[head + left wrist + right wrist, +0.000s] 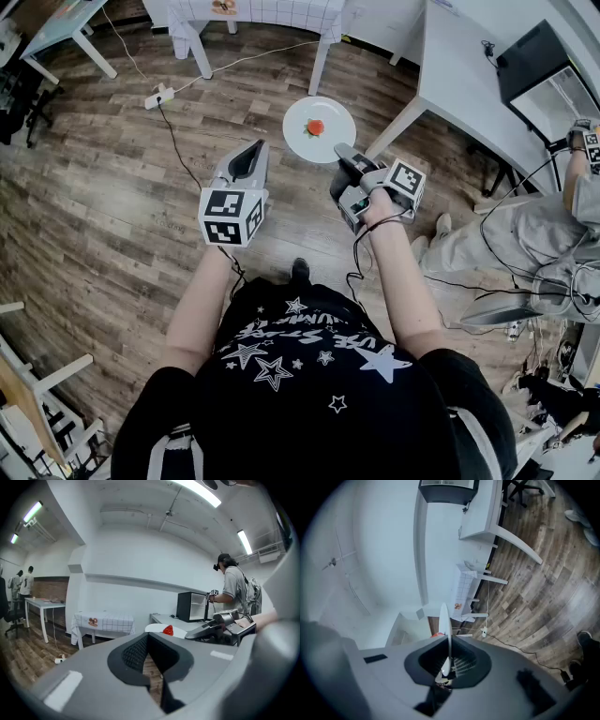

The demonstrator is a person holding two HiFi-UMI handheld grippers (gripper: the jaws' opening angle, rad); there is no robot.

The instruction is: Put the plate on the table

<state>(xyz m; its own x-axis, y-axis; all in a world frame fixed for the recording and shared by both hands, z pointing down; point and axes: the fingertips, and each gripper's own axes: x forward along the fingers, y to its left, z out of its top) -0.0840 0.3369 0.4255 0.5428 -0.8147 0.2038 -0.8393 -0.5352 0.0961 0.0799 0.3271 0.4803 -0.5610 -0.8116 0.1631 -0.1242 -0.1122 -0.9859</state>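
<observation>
Both bare forearms reach straight out from the black star-printed shirt (309,375) towards 12 o'clock, the left forearm (202,305) a little bent, the right forearm (403,281) angled in towards the middle. The left gripper (251,152) is level and points forward, its marker cube (230,217) facing up. In the left gripper view its grey plastic jaws are drawn together around dark ribbed pads (133,651), with nothing between them and only a sliver of floor showing through.

The right gripper (339,150) sits just beside it at 1 o'clock, rolled onto its side. Its jaws are pinched tight on the near rim of the plate (319,129). In the right gripper view the plate (445,616) runs edge-on, as a thin white line, between the black pads.

The plate is round, smooth and white, and hangs in the air at 12 o'clock, carrying a small red piece (316,127) near its middle. Below it lies a floor of grey-brown wood-grain planks (112,187).

Farther out, a plain white table (459,84) stands at 2 o'clock, apart from the plate. A table with a checked cloth (262,11) stands at 12 o'clock, and a white power strip (159,95) lies on the floor at 11 o'clock.
</observation>
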